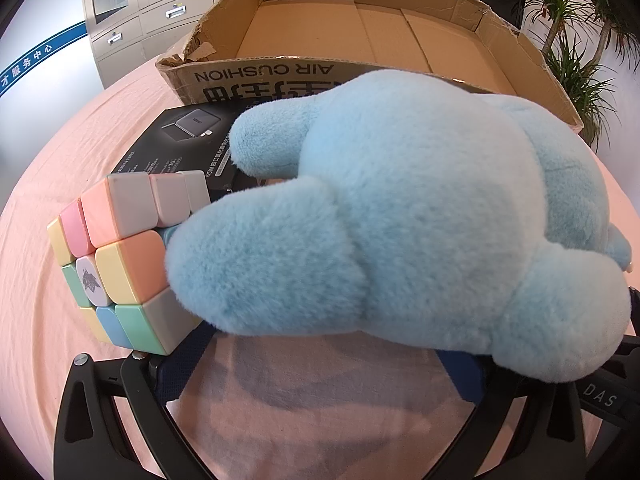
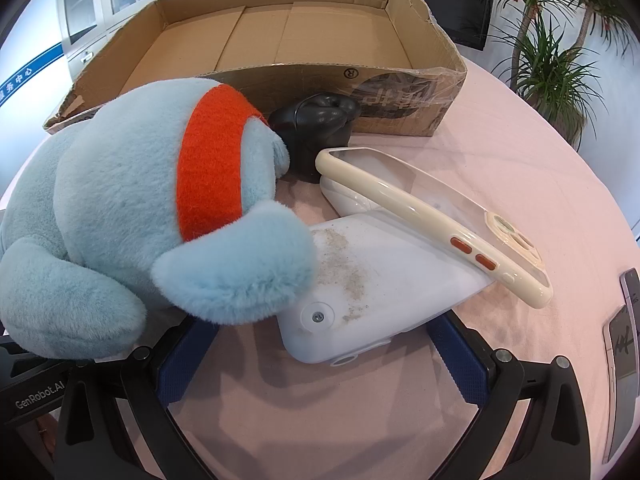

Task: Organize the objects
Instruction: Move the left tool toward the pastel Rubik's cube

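the torn-edged cardboard box [image 1: 360, 36] sits open at the back. the blue plush [image 1: 400, 216] crowds the pastel cube [image 1: 120, 256] and white device [image 2: 380, 288]. left gripper [image 1: 320, 376] and right gripper [image 2: 320, 360] are spread wide, holding nothing.

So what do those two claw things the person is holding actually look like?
Both look alike. The left gripper has a black frame with curved struts and silver screws, dark blue ribbed fingers, and white letters "DAS" on one side. The right gripper has the same black frame and blue ribbed fingers, with "GenRobot.AI" printed in white. No hands, sleeves or cables show.
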### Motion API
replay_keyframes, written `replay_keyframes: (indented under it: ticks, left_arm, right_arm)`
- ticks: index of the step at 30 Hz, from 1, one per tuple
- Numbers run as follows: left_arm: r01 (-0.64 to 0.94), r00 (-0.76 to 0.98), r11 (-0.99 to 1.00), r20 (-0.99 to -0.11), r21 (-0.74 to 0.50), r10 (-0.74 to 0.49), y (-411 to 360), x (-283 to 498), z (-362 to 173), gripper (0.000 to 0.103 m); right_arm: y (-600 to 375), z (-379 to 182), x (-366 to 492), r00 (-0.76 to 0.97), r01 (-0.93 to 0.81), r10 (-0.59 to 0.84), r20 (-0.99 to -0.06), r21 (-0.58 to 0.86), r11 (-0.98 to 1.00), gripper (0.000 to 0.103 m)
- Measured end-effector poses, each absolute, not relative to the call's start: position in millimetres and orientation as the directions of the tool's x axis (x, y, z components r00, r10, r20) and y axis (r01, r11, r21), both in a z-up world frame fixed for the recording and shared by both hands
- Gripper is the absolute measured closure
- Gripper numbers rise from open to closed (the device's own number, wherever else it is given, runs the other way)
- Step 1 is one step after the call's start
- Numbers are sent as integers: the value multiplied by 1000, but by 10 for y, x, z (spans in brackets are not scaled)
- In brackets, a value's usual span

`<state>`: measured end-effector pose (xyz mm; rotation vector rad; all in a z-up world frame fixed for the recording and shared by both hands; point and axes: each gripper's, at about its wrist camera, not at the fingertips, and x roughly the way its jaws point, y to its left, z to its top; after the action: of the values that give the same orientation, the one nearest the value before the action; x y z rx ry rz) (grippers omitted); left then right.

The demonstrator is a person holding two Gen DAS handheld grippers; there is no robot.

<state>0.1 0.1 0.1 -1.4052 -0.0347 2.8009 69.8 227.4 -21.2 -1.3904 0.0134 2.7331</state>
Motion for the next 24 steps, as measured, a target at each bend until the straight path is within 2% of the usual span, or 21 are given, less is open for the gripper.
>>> replay_keyframes:
  ticks: [7, 18, 24]
  left_arm:
    - [22, -590, -999, -808, -24, 6, 40, 45, -3, 1]
    - [-102, -574, -994, -815, -35, 88, -2, 244, 51, 1]
    - [-155, -651, -988, -751, -5, 106, -88, 848, 213, 1]
  right_arm:
    - [2275, -212, 697, -586, -71, 63, -808, -26, -997, 0]
    - [2275, -203, 738, -575, -96, 74, -814, -23, -995, 0]
    - [2399, -100, 1088, -517, 9, -4, -856, 0, -1000, 0]
